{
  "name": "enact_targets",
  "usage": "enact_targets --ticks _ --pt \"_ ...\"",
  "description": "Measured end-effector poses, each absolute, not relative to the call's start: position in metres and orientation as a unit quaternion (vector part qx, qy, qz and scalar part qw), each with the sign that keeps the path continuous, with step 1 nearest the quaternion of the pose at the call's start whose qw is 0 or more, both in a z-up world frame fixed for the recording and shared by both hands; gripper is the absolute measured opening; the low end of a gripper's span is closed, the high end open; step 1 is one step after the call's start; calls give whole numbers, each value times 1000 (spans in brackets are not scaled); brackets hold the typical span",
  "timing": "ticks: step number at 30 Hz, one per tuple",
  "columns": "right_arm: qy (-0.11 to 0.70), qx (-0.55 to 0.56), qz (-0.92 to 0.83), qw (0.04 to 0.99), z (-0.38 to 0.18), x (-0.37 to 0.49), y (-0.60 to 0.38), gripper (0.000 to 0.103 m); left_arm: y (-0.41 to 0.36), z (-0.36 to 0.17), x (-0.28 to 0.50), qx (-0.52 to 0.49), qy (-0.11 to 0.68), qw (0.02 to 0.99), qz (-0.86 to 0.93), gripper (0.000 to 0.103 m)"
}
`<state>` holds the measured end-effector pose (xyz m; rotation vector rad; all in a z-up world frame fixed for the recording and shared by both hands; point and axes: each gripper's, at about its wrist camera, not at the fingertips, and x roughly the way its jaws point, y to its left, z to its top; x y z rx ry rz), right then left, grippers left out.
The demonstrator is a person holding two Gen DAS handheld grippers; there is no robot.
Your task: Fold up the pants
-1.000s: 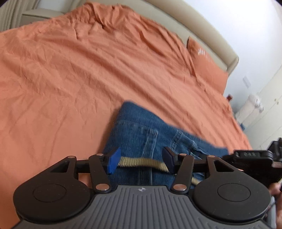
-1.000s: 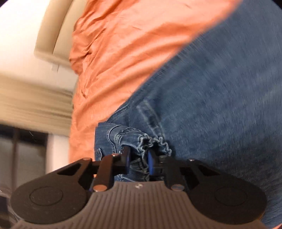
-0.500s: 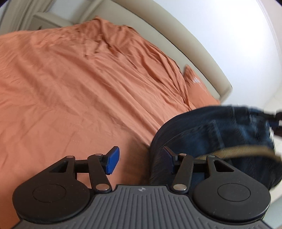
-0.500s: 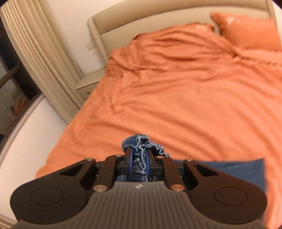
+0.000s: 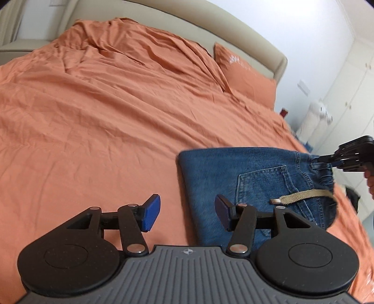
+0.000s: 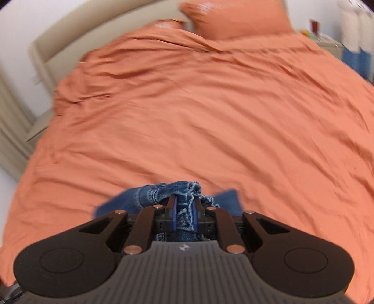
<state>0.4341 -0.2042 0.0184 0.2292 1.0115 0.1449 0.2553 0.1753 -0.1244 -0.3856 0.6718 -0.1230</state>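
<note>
The jeans point(image 5: 252, 187) now lie as a folded block on the orange bedspread point(image 5: 105, 121), in the lower right of the left wrist view, back pocket up and a tan drawstring point(image 5: 303, 195) trailing across them. Half a second ago they hung in the air as a dark, blurred bundle at the right edge; a second ago they sat directly between the left fingers.

The left gripper point(image 5: 187, 212) has its blue pads spread wide with nothing between them, low in the frame, its right pad over the jeans' near left edge.

The right gripper point(image 6: 184, 217) is pinching a frayed, bunched edge of the denim, as in both earlier frames. In the left view it shows at the far right edge point(image 5: 350, 157), gripping the gathered waistband. Orange pillows point(image 6: 236, 17) lie along the top.
</note>
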Motion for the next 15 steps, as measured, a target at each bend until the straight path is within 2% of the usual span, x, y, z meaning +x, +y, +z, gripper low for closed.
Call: enact_targets --ticks 9,11,12,15 --pt "522 121 49 843 -83 465 -230 7 155 -145 275 -159 367 914 -73 63" --pt "518 127 53 844 -86 466 -233 12 155 -148 277 -161 373 911 -71 63" --pt "512 128 56 847 -82 464 -235 17 155 -148 277 -162 376 910 -71 63" --pt "481 99 65 869 -59 443 -239 21 154 -145 274 -168 375 908 -76 62"
